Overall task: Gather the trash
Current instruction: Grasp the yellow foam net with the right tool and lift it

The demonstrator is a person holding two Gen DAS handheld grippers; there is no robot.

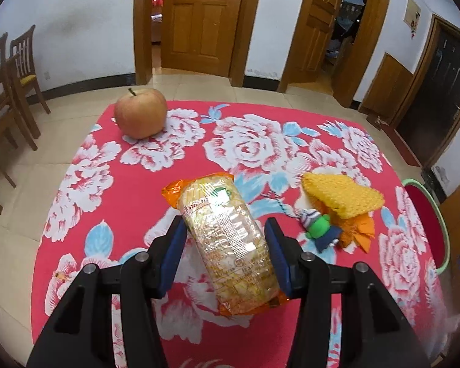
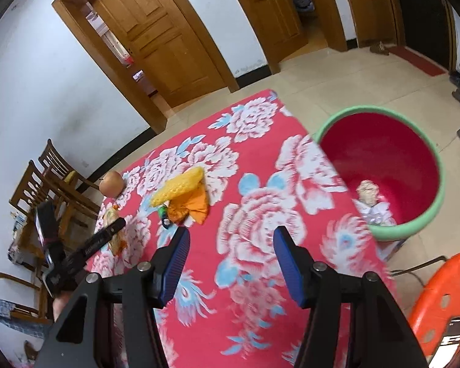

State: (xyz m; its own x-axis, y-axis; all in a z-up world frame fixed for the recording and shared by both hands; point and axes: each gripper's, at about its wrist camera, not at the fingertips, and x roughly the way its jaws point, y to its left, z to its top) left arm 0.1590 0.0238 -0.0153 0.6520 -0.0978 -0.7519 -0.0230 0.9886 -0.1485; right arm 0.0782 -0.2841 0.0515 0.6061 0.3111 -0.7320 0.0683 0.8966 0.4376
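Clamping the noodle packet [image 1: 227,239] between both pads at frame centre, left gripper [image 1: 225,242] holds it above the floral surface [image 1: 138,184]. Right gripper [image 2: 230,254] gapes empty, lower centre; red bin [image 2: 383,165] at right holds scraps.

On the table [image 1: 132,202], in the left wrist view, the apple [image 1: 140,113] sits at the far left corner, the snack packet [image 1: 227,239] lies near the middle between the fingers of the left gripper [image 1: 225,242], and right of it the foam net [image 1: 342,194] rests on a wrapper [image 1: 360,230] with a small toy [image 1: 317,227] just beside. In the right wrist view the basin [image 2: 426,208] stands on the floor [image 2: 352,79] off the table's right edge with crumpled paper [image 2: 372,202] inside, the right gripper [image 2: 230,251] hangs over bare cloth, and chairs [image 2: 46,190] stand beyond the left side
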